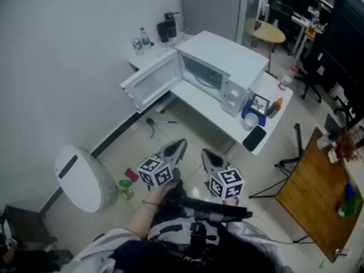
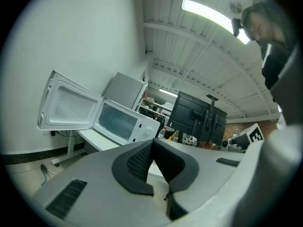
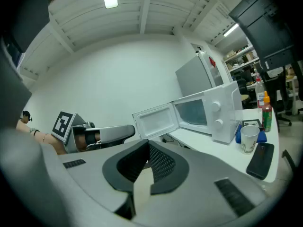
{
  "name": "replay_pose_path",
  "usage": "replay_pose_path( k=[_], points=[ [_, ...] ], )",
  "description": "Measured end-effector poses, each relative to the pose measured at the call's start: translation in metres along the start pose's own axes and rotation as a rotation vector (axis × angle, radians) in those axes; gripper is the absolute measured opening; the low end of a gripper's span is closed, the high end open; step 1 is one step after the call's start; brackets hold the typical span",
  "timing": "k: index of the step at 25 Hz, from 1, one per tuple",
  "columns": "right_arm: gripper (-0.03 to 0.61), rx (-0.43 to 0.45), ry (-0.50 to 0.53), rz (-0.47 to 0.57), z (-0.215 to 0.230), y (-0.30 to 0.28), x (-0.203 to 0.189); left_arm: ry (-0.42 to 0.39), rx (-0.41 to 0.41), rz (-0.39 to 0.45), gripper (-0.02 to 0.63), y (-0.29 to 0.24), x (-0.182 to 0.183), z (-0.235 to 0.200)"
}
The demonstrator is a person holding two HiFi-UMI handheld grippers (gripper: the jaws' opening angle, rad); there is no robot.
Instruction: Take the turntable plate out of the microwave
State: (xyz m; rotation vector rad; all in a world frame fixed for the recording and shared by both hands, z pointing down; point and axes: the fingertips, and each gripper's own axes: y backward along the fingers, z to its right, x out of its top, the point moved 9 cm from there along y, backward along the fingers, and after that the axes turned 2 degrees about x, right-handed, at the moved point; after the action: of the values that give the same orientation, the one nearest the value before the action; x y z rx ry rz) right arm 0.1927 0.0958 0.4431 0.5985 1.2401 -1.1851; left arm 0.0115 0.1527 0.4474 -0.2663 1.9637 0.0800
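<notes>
A white microwave (image 1: 224, 67) stands on a white table (image 1: 196, 98) against the wall, with its door (image 1: 152, 81) swung wide to the left. Inside the cavity a pale round turntable plate (image 1: 207, 78) shows faintly. Both grippers hover over the floor well short of the table. My left gripper (image 1: 179, 148) and right gripper (image 1: 208, 158) are each shut with nothing between the pads. The left gripper view shows the microwave (image 2: 127, 122) and its door (image 2: 68, 105) beyond the closed left gripper (image 2: 152, 144). The right gripper view has the microwave (image 3: 208, 111) beyond the closed right gripper (image 3: 147, 146).
On the table right of the microwave lie a black phone (image 1: 254, 137), a cup (image 1: 249, 123), a framed picture (image 1: 260, 104) and bottles (image 1: 276, 108). A white round appliance (image 1: 82, 178) stands on the floor at left. At right are a stand (image 1: 287, 164) and a wooden table (image 1: 318, 192).
</notes>
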Motion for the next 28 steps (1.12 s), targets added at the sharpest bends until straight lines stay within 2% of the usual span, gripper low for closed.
replay_pose_path(
  k=[4,7,12,20,24,28],
  points=[
    [0.006,0.001,0.009,0.003,0.013,-0.020,0.004,0.007,0.011,0.018,0.001,-0.016,0.010,-0.018],
    [0.006,-0.007,0.010,0.008,0.022,-0.035,0.011,0.007,-0.012,0.006,0.001,-0.032,0.014,-0.030],
    [0.006,-0.018,0.017,0.010,0.039,-0.077,0.023,0.051,-0.037,0.004,0.000,-0.064,0.022,-0.067],
    [0.006,-0.101,-0.099,0.030,0.081,-0.168,0.046,0.084,-0.056,-0.049,0.002,-0.126,0.055,-0.156],
    [0.006,-0.137,-0.118,0.034,0.098,-0.209,0.058,0.119,-0.102,-0.087,0.002,-0.162,0.069,-0.199],
    [0.006,-0.191,-0.143,0.042,0.119,-0.236,0.064,0.148,-0.182,-0.129,0.006,-0.210,0.078,-0.232]
  ],
)
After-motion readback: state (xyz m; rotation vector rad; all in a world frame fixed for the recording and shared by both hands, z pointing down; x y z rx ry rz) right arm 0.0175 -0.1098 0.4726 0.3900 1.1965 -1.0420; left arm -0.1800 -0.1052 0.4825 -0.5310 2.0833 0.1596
